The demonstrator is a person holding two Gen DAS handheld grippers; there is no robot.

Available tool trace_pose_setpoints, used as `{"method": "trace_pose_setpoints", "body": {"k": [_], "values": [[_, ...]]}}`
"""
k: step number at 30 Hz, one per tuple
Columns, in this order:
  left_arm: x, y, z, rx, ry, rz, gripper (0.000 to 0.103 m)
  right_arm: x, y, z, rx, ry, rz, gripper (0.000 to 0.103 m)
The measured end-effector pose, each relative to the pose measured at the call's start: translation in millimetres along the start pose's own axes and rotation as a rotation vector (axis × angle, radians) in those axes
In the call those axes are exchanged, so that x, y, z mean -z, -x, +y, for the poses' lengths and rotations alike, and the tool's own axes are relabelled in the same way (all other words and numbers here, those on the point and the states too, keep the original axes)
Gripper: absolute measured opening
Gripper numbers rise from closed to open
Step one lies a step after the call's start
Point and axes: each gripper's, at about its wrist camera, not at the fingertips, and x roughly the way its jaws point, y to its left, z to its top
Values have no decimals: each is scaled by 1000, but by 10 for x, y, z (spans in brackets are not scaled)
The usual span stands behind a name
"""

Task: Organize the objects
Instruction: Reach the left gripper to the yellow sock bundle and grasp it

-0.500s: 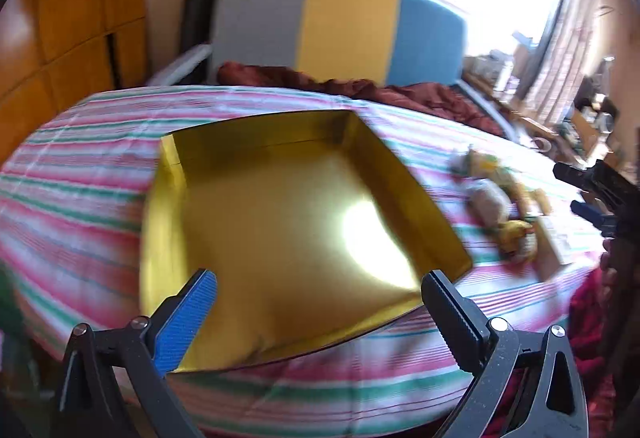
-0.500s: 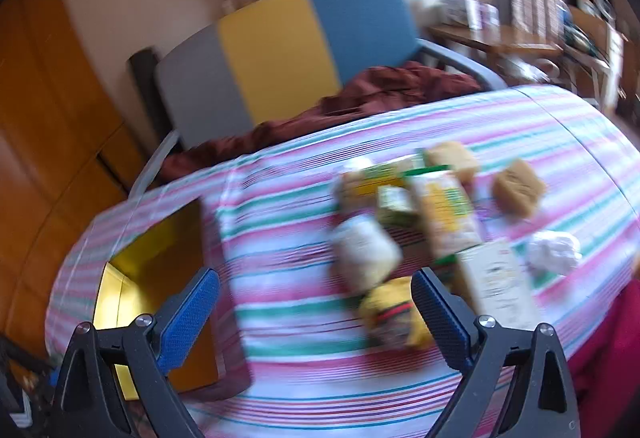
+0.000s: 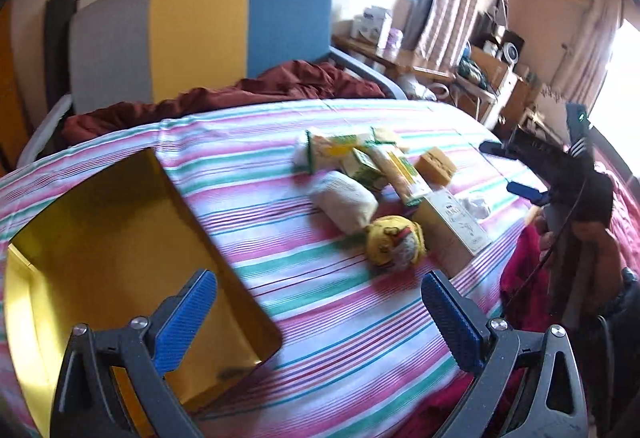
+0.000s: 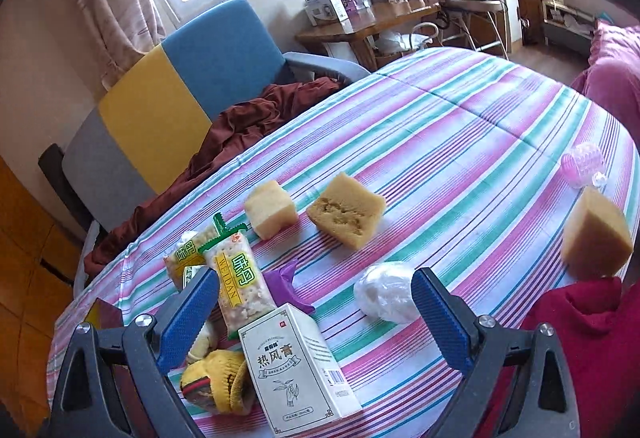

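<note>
An empty gold box (image 3: 100,238) lies open on the striped cloth at the left. To its right is a pile: a white roll (image 3: 344,200), a yellow knit piece (image 3: 394,242), a white carton (image 3: 456,222) and green snack packets (image 3: 332,150). My left gripper (image 3: 316,290) hangs open above the cloth between box and pile. My right gripper (image 4: 314,286) is open above the white carton (image 4: 296,366) and a cracker packet (image 4: 240,286), holding nothing. It also shows in the left wrist view as the right gripper (image 3: 508,170), held by a hand.
Three tan sponge blocks (image 4: 272,208), (image 4: 348,210), (image 4: 596,238), a white plastic ball (image 4: 384,292), a purple piece (image 4: 286,288) and a pink roller (image 4: 582,164) lie on the cloth. A grey, yellow and blue chair (image 3: 200,34) with a maroon cloth stands behind the table.
The left view has swung right, from over the gold box toward the pile. The right view has also shifted right and closer to the pile. Both grippers stay open.
</note>
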Motion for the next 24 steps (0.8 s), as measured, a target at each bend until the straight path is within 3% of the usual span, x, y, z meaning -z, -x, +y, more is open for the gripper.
{"method": "trace_pose_setpoints", "body": {"k": [4,11,15,21,23,24], "values": [[-76,-409,-249,11,-17,89,103,-5,54,0,-50,-15,-19,98],[-203,-1010,-463,24,0,171,102,-16,-1,0,-102,-23,10,99],[-236,-1262,-510,41,20,212,96,-19,-42,-23,-125,-40,29,99],[-175,-1510,-496,82,63,263,69,-11,-82,16,-135,-23,49,99],[-139,-1495,-480,115,75,246,49,-9,-103,30,-131,-14,58,99],[-130,-1458,-471,134,75,238,47,-6,-115,35,-124,-10,65,99]]}}
